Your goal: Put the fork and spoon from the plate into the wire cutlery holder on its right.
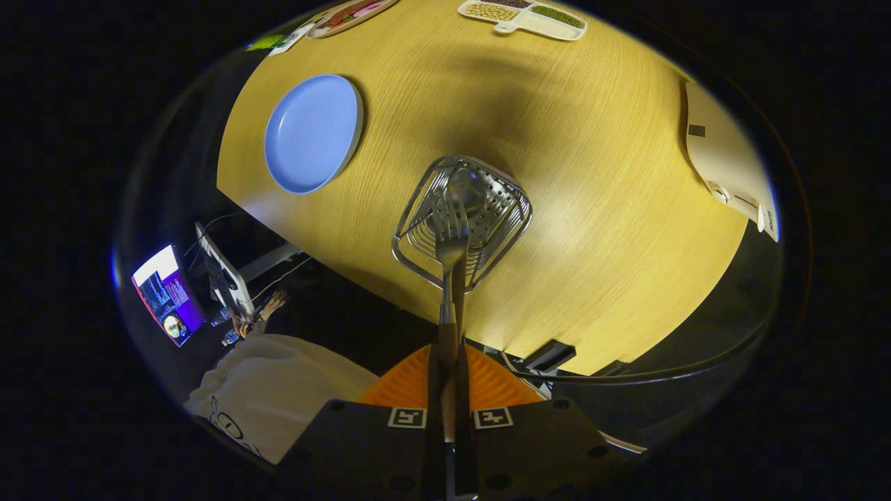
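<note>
Gripper (449,390) fingers are closed tight on the handle of the fork (451,240), one on each side of it, with the handle running up between them from the bottom centre of the frame. From there the fork points straight ahead, its tines sitting over the open mouth of the wire cutlery holder (418,240), which stands on the wooden table (592,229) at the centre of the picture. Inside the holder, just beyond the tines, a rounded shiny shape looks like the bowl of the spoon (466,188), though the fisheye view and the glare make that hard to settle. A perforated metal surface shows within the holder, to the right of the fork's head. The blue plate (313,132) lies in the upper left of the frame, well apart from the holder, with nothing on it. At the top edge, a divided tray (523,17) holding grains and green bits rests on the table, and another dish (348,15) with reddish contents sits to its left. A pale flat object (727,163) lies at the right edge of the table. In the lower left, beyond the table's edge, a lit screen (167,292) glows, and a person's white sleeve (278,390) shows beside the fingers.
</note>
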